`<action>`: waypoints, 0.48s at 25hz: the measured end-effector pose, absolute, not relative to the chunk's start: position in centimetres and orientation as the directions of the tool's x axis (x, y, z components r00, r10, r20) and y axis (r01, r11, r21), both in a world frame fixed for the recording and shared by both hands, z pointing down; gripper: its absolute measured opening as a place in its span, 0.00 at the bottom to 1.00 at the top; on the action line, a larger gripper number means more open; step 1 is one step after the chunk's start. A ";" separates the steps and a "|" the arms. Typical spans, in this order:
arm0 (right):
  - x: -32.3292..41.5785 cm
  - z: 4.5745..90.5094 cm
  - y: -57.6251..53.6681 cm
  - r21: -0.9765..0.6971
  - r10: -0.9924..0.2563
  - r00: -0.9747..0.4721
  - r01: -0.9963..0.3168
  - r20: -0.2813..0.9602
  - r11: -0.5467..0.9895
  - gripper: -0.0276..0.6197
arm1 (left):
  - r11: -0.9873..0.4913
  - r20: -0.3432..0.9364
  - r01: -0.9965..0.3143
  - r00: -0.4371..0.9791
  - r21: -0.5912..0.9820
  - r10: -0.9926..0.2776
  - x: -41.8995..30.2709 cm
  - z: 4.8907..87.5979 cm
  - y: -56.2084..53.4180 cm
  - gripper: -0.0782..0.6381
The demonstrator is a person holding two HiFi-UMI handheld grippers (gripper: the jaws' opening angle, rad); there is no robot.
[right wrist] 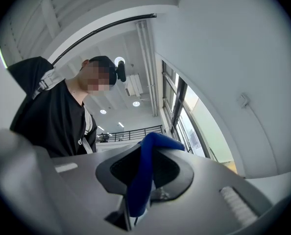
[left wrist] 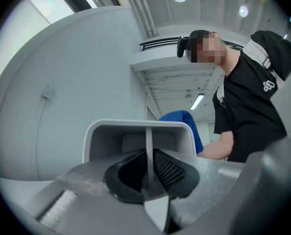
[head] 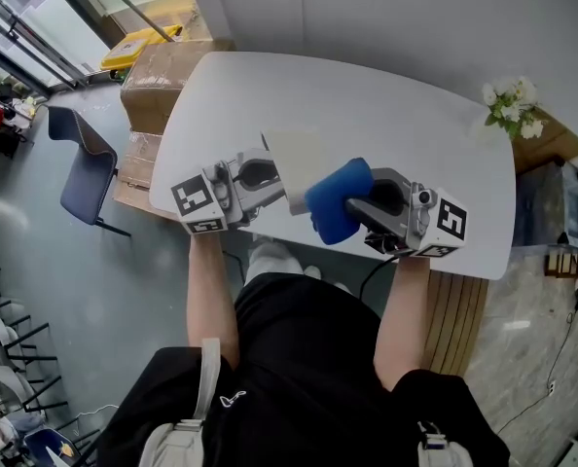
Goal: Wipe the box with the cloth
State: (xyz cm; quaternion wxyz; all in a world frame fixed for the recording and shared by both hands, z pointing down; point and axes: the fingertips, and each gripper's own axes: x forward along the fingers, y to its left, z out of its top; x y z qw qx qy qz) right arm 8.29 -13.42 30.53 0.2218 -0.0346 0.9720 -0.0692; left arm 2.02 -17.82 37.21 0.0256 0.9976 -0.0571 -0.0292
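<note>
Above the white oval table [head: 415, 115], the left gripper [head: 272, 181] clamps one wall of the pale open plastic box [head: 295, 156]. The right gripper [head: 359, 207] pinches the blue cloth [head: 334, 200] just beside it. The wiping seems barely begun.

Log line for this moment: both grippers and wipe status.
left gripper: shut on box wall | right gripper: shut on cloth | cloth against box edge, above table | wipe: contact looks made
</note>
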 end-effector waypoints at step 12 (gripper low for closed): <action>10.0 31.0 -17.5 -0.243 -0.354 -0.834 -0.272 -0.424 0.931 0.13 | -0.994 -0.113 0.095 0.990 0.055 0.089 2.8 36.5 -14.2 0.18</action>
